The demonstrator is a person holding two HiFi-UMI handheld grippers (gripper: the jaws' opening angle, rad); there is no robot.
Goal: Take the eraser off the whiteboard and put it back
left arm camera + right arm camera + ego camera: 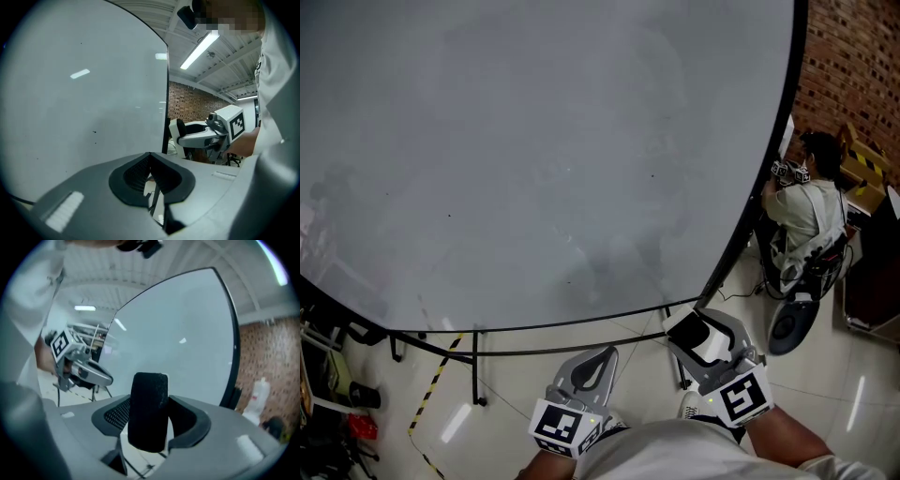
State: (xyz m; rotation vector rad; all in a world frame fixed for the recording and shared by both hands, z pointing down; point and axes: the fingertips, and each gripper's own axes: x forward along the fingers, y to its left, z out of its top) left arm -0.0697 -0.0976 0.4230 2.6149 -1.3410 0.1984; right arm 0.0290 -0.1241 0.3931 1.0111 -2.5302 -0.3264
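Note:
The large whiteboard (pixel 534 141) fills most of the head view, and its surface looks wiped and bare. My right gripper (pixel 701 325) is held low in front of the board's lower right edge, shut on the eraser (pixel 697 337). In the right gripper view the eraser (pixel 149 411) stands upright between the jaws, its black felt face towards the camera. My left gripper (pixel 598 361) sits beside it to the left, shut with nothing in it. The left gripper view shows its tips (pixel 150 155) meeting, and the board (pixel 84 93) close ahead.
The board's black stand legs (pixel 473 361) and a yellow-black floor tape (pixel 431 389) lie below its edge. At the right, by the brick wall (pixel 848 66), a person (pixel 806 211) sits. A white bottle (pixel 259 394) stands near that wall.

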